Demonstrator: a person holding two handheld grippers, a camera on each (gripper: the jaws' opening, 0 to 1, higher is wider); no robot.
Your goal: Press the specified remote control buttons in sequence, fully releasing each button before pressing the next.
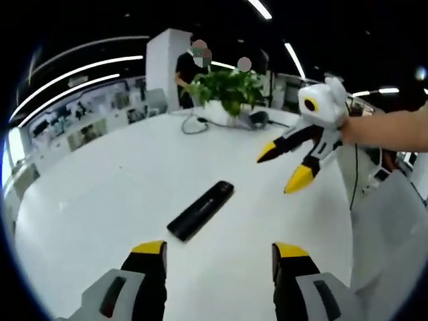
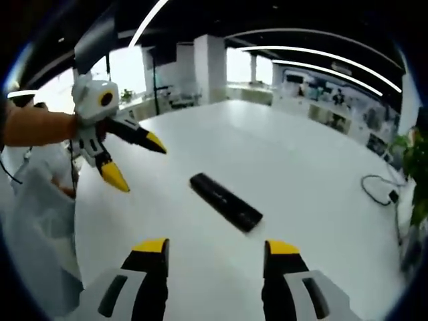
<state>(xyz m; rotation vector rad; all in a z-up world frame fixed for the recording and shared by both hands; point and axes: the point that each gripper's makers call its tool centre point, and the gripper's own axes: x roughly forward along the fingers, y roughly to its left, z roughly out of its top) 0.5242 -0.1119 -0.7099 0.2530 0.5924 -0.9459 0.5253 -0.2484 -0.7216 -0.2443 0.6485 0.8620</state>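
- In the left gripper view, my left hand-held gripper (image 1: 219, 257) rises from the bottom edge with its two yellow-tipped jaws spread wide apart and nothing between them.
- The remote control (image 1: 200, 210) lies flat on the white bench (image 1: 100, 194), just ahead of my left jaws and a little toward the left one, not touching either. It is a long black bar set on a slant, its far end pointing up and to the right.
- I see the right hand-held gripper (image 1: 286, 166) coming in from the right, held by a bare forearm (image 1: 388, 127). Its jaws are parted and empty, and its tips hang above the bench to the right of the remote, apart from it.
- At the far side of the bench stand a leafy plant (image 1: 227, 90) in a white pot and a loose cable (image 1: 194, 124); a person stands behind them.
- In the right gripper view, my right hand-held gripper (image 2: 217, 255) has its jaws wide open too, holding nothing.
- The remote control (image 2: 225, 200) lies ahead of these jaws, roughly centred between them and clear of both, slanting from upper left to lower right.
- The left hand-held gripper (image 2: 137, 160) enters from the left on a bare arm, jaws open and empty, its tips off to the left of the remote and not touching it.
- A cable (image 2: 378, 190) and some leaves sit at the right edge of the bench (image 2: 301, 154).
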